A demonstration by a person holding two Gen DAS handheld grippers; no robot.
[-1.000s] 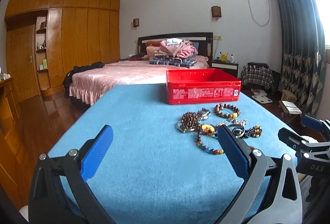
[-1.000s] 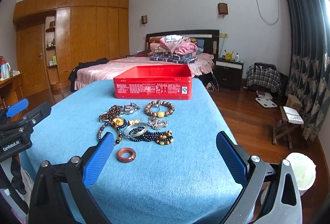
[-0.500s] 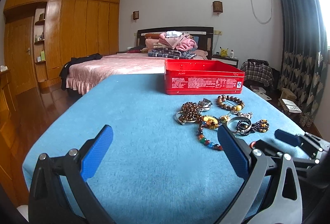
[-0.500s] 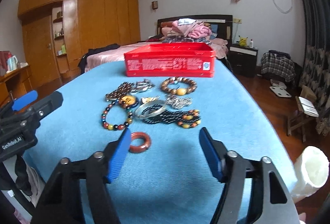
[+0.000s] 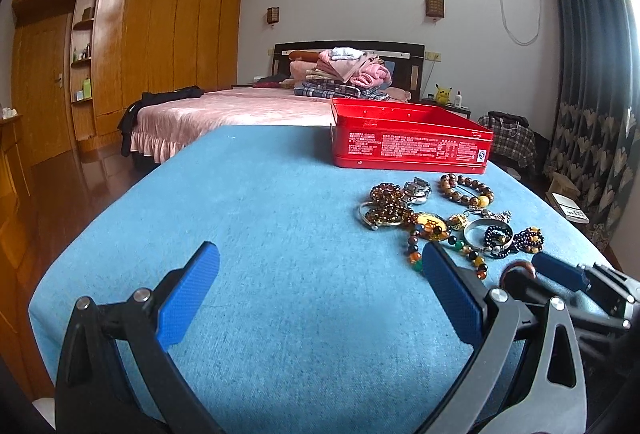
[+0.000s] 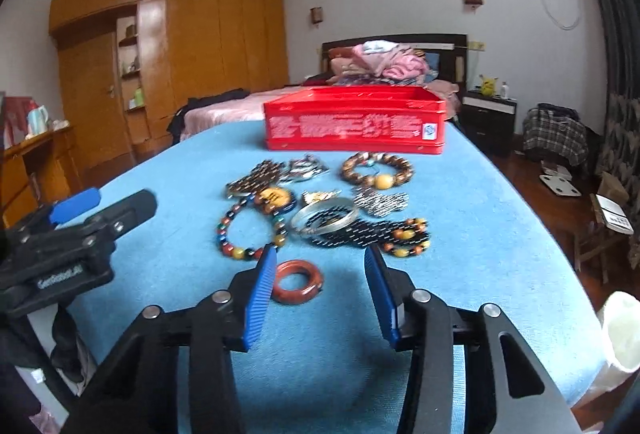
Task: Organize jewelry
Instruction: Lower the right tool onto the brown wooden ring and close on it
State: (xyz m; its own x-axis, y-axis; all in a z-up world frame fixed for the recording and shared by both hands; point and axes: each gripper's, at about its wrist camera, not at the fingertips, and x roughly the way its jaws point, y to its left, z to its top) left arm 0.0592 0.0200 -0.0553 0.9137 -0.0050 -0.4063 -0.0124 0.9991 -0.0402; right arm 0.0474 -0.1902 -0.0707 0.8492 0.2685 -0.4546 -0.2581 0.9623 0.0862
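Jewelry pile (image 6: 320, 206) lies on blue desk (image 6: 480, 234), in front of red tin box (image 6: 354, 124) — beaded bracelets, silver bangle (image 6: 324, 219), amber pendant. Red-brown ring (image 6: 297, 281) sits apart, nearest to camera. Right hand-held gripper (image 6: 318, 292) partly open, blue fingers either side of ring, left finger close beside it — contact not clear. Left hand-held gripper (image 5: 320, 294) wide open, holds nothing, low over bare cloth.

Wooden wardrobe (image 5: 132, 46), pink bed (image 5: 224, 110), dark curtain (image 5: 588, 74), white walls.
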